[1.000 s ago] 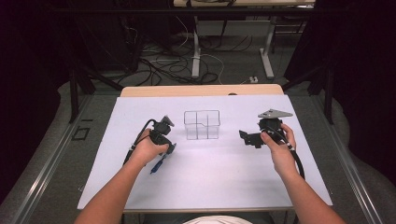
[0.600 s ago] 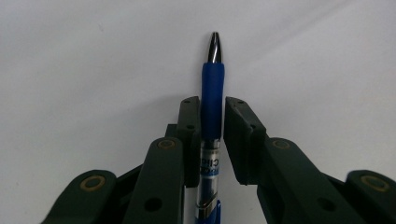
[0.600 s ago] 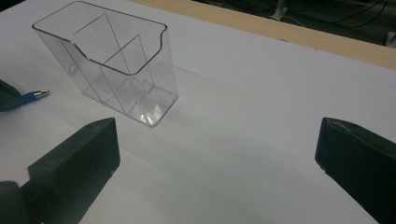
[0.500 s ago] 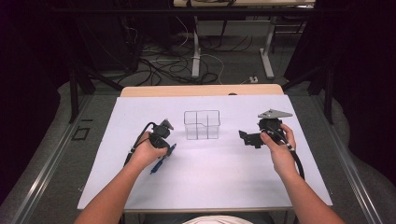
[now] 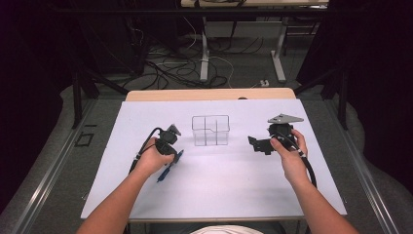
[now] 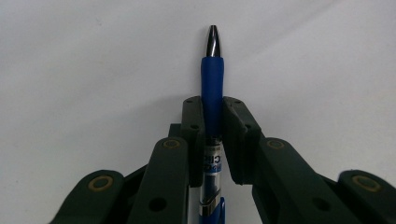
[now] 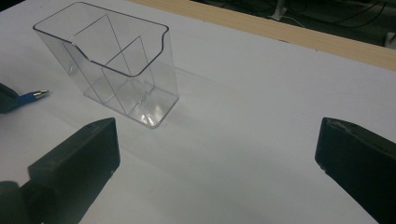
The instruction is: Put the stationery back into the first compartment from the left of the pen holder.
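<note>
The pen is slim, with a blue rubber grip, a silver metal tip and a clear barrel with printing on it. It sits between the two pads of the left gripper, which have just been closing and now press on it from both sides — the pen is clamped. Its long axis runs along the jaws, tip pointing forward beyond them, over the white table. The right gripper stands wide open and holds nothing — the clear organizer is ahead of it.

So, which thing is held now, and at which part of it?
The left gripper is shut on the blue pen, at the lower end of its blue grip near the clear barrel. The right gripper is open, holding nothing.
</note>
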